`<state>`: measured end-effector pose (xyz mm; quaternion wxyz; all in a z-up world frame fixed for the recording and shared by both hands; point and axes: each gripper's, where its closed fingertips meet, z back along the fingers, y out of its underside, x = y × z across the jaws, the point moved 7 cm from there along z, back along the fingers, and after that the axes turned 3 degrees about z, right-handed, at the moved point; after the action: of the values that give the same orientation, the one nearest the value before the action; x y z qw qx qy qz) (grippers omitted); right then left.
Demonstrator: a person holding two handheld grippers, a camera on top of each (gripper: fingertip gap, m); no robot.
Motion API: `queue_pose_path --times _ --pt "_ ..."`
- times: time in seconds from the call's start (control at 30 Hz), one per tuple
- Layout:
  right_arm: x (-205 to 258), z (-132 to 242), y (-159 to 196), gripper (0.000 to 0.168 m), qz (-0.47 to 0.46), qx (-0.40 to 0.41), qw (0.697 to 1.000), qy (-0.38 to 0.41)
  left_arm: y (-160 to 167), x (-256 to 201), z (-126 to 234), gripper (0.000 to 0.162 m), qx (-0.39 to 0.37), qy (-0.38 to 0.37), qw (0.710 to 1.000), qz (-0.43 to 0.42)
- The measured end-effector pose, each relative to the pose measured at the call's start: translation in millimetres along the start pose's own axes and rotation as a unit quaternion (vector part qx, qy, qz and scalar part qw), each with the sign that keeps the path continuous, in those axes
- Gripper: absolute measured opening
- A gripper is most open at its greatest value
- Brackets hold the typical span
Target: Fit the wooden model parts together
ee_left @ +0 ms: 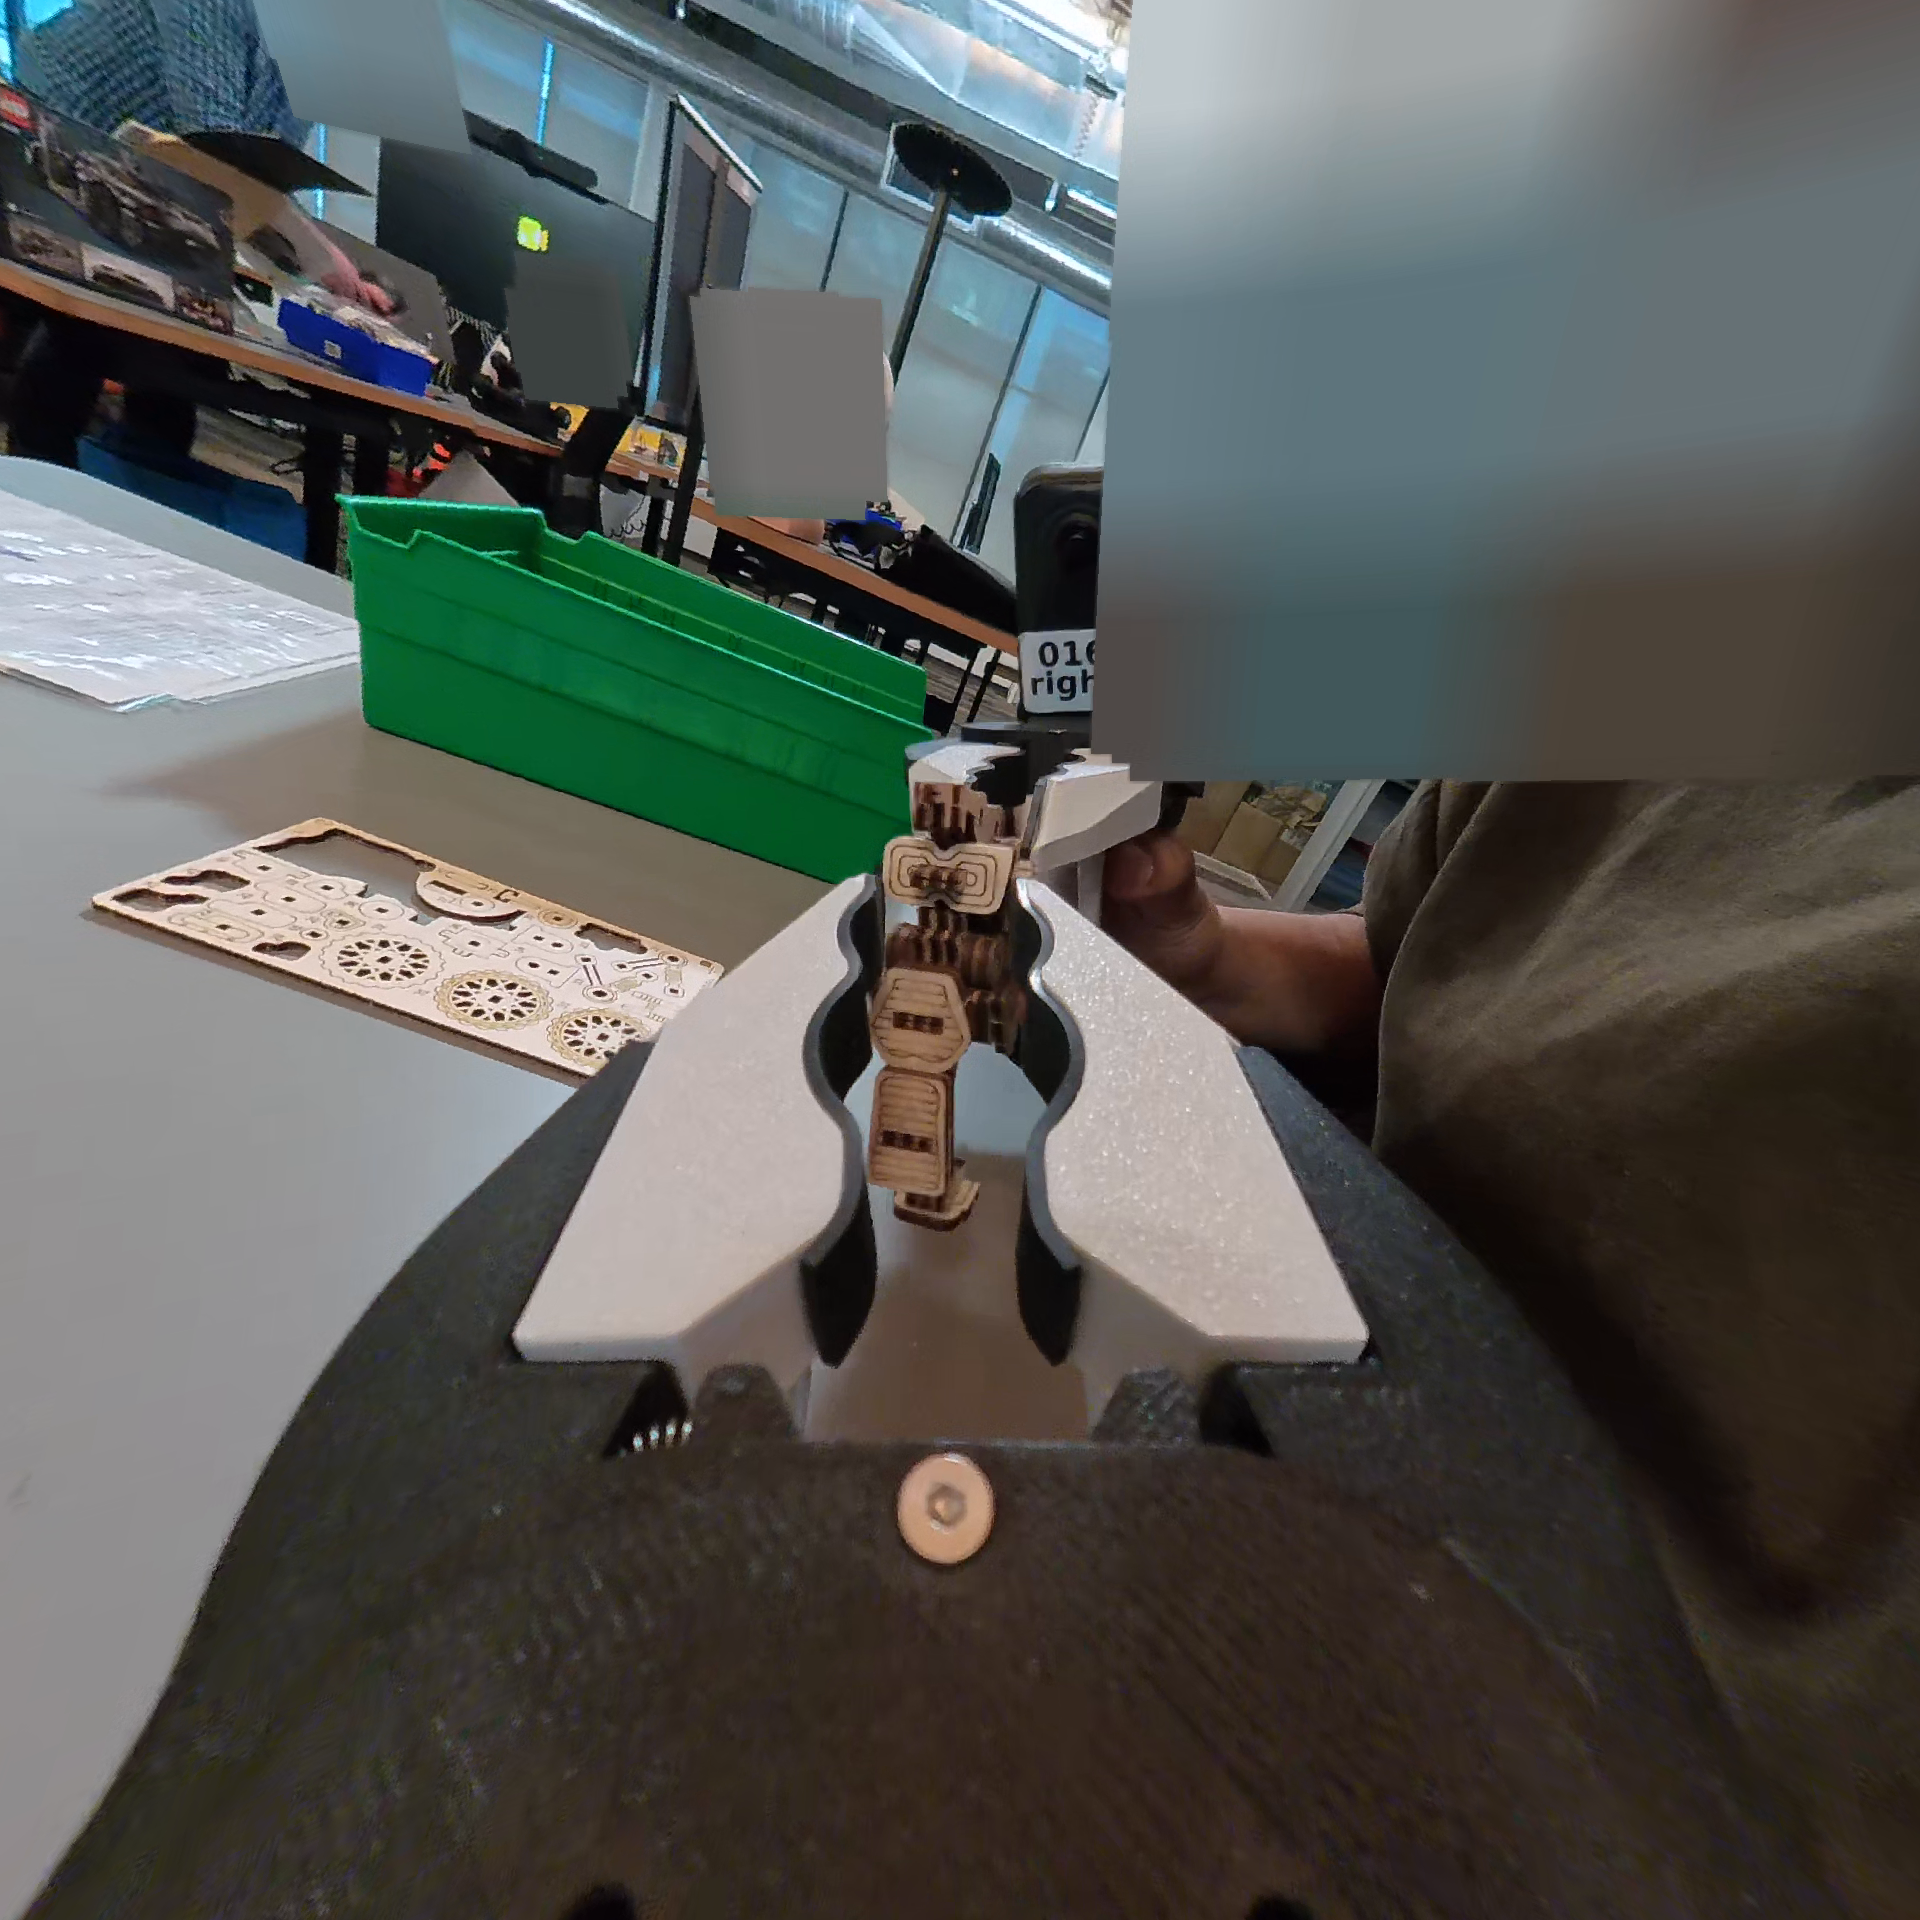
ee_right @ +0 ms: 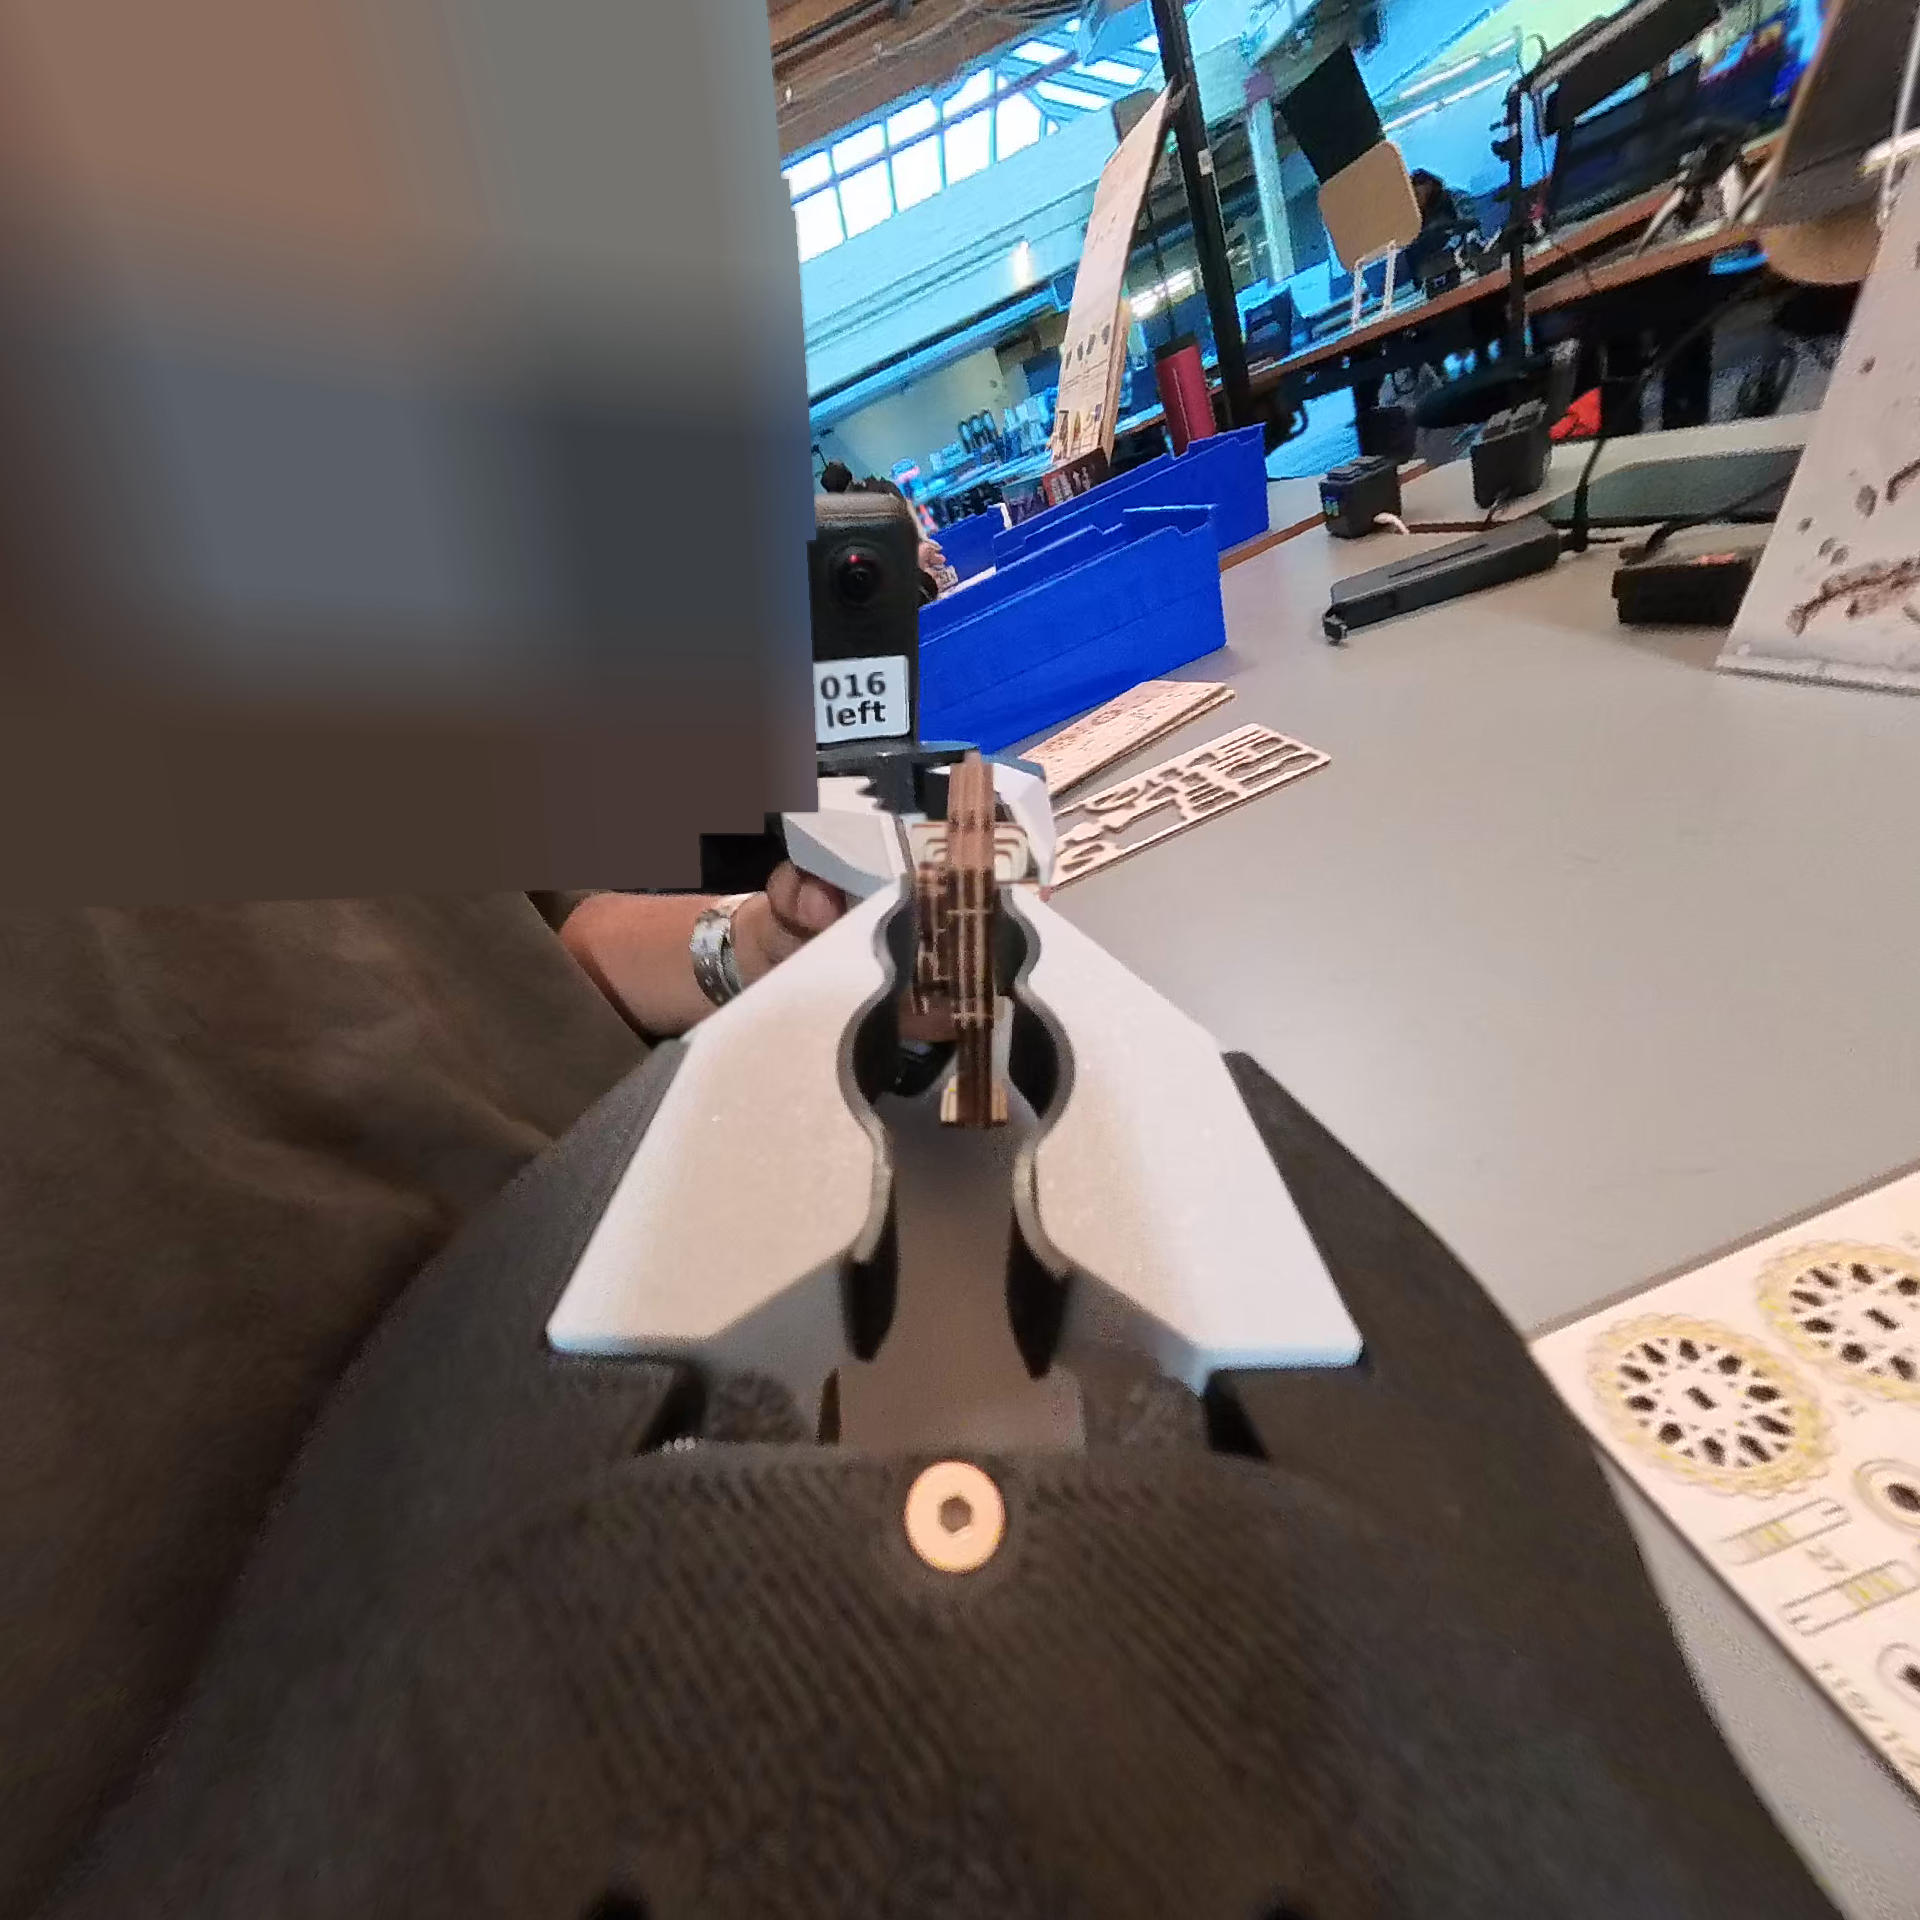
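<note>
Pressing the layered, engraved pale wooden model assembly (ee_left: 928,1013) together: we clamp it from opposite ends with left gripper (ee_left: 940,940) and right gripper (ee_right: 961,940); next, squeeze squarely.

Open grey table (ee_left: 208,1195) lies left of the left gripper (ee_left: 940,904), bounded by a flat wooden parts sheet (ee_left: 405,935) and, behind it, a green bin (ee_left: 623,665). In the right wrist view, bare tabletop extends rightward; blue bins (ee_right: 1081,613) and a printed sheet (ee_right: 1756,1455) border it.
</note>
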<state>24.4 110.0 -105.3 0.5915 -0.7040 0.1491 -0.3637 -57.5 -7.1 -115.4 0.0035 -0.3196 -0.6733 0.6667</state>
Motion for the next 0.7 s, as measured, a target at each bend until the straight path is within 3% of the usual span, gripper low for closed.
queue_pose_path --times 0.17,0.3,0.7 --pt "-20 9 1 0.013 -0.145 -0.053 0.988 -0.009 -2 4 1 0.039 -0.018 -0.003 0.999 0.031" --pt "-34 17 5 0.013 -0.225 -0.076 0.971 -0.013 -4 10 4 0.043 -0.03 -0.002 0.997 0.066" --pt "-28 13 6 0.013 -0.237 -0.076 0.967 -0.05 3 9 -1 0.046 -0.003 0.015 0.995 0.095"
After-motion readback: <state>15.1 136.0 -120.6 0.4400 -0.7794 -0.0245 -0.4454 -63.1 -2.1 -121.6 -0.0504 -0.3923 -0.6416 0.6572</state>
